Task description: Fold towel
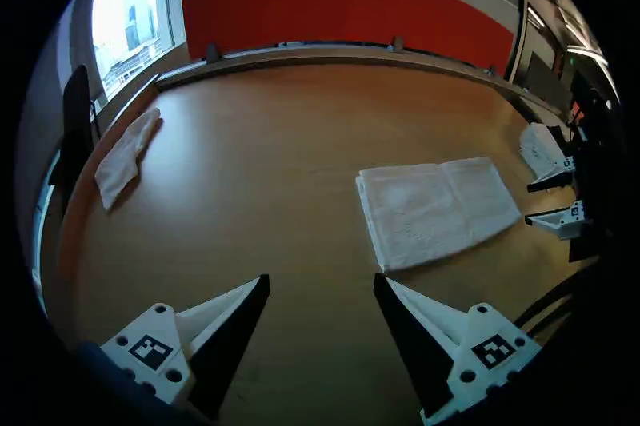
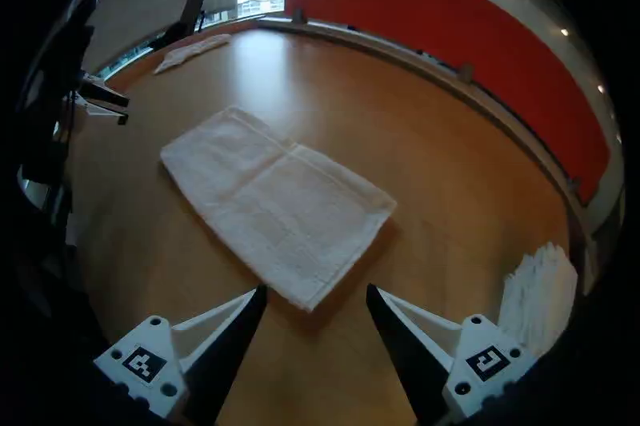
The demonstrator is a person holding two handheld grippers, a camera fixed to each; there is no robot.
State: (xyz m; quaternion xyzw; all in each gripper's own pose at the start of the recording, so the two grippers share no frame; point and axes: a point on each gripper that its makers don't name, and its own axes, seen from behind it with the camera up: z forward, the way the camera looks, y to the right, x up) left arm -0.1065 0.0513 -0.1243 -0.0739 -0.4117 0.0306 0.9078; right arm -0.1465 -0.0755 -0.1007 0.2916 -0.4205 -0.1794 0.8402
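Two pairs of jaws, both spread wide and holding nothing.

In the left gripper view, from left to right:
- A spare towel (image 1: 126, 156) far ahead and well to the left of the left gripper (image 1: 320, 278), lying near the table (image 1: 264, 154) edge.
- Bare table straight ahead of the jaws.
- The towel (image 1: 436, 210) to be folded, ahead and off to the right, lying flat and well apart from these tips.
- Beyond it the right gripper (image 1: 560, 202), likewise parted, just beside the towel's far short end.
- A stack of folded towels (image 1: 544, 150) behind that.

In the right gripper view, again from left to right:
- The left gripper (image 2: 104, 98) far off to the left, well apart from the cloth.
- The towel (image 2: 272, 206) straight ahead, long axis slanting away from the jaws toward the upper left, a crease across its middle.
- Its nearest corner just in front of the right gripper (image 2: 314, 288), almost in the gap between the tips.
- The stack of folded towels (image 2: 540, 298) close on the right.

Judged from this: right gripper clearly the nearer, lined up on the near short end. Left jaws in need of a swing to the right and forward to reach the neighbouring corner of that same end. Probably a lengthwise fold to come, with the near end carried over to the far one. Some risk of pinching a single layer only, in a cloth possibly doubled.
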